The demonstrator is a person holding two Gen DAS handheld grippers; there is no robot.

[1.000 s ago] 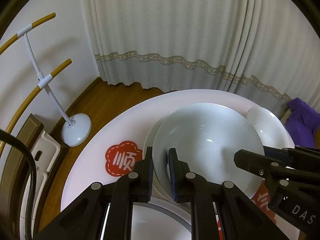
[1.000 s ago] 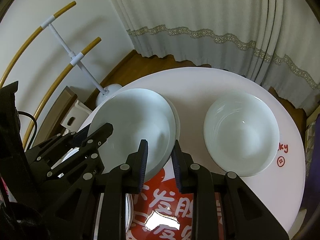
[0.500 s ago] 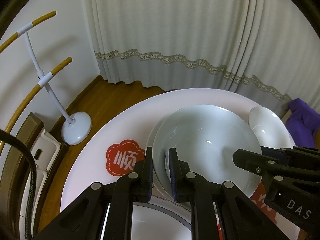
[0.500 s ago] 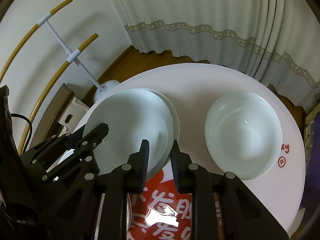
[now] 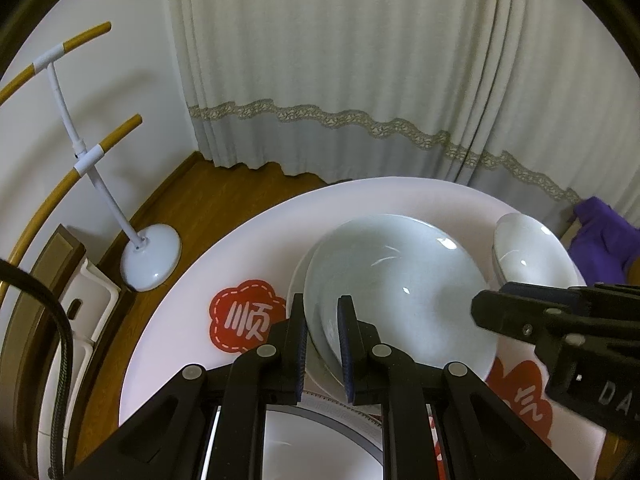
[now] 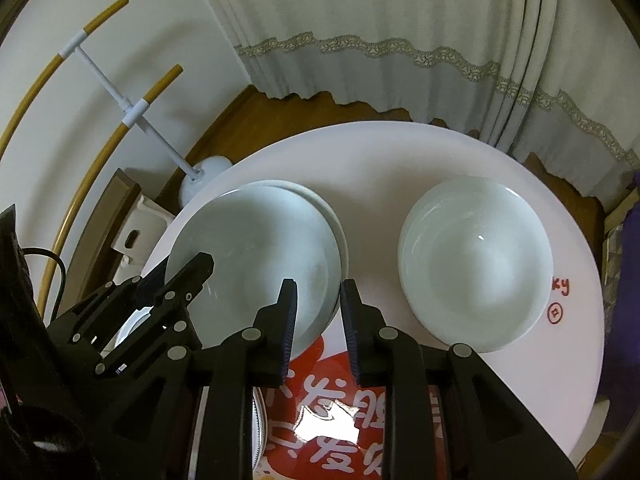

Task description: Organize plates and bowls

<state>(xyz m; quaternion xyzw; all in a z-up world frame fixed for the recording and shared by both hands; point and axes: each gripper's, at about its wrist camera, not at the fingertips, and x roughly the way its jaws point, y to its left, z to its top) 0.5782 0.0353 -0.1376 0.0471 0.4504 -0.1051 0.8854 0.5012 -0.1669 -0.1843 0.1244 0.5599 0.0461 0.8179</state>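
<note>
A pale deep plate [image 5: 400, 280] [image 6: 256, 248] lies on top of a second plate [image 5: 297, 280] [image 6: 338, 228] at the left of the round white table [image 6: 360, 160]. My left gripper [image 5: 322, 320] is shut on the top plate's near rim. My right gripper [image 6: 316, 304] grips the same plate's right rim, with the rim filling the gap between its fingers. Each gripper shows in the other's view: the right gripper [image 5: 480, 308] and the left gripper [image 6: 200, 264]. A stack of pale bowls [image 6: 476, 264] [image 5: 528, 248] stands to the right.
A plate with a grey patterned rim [image 5: 320, 440] lies under the grippers near the table's front. Red printed patches [image 5: 244, 316] mark the tabletop. A white floor stand [image 5: 150, 258] stands left of the table, a purple cloth [image 5: 600, 232] to its right, and curtains behind.
The lower plate's edge shows more beyond the top plate than a second ago. Both grippers keep their hold and have hardly moved.
</note>
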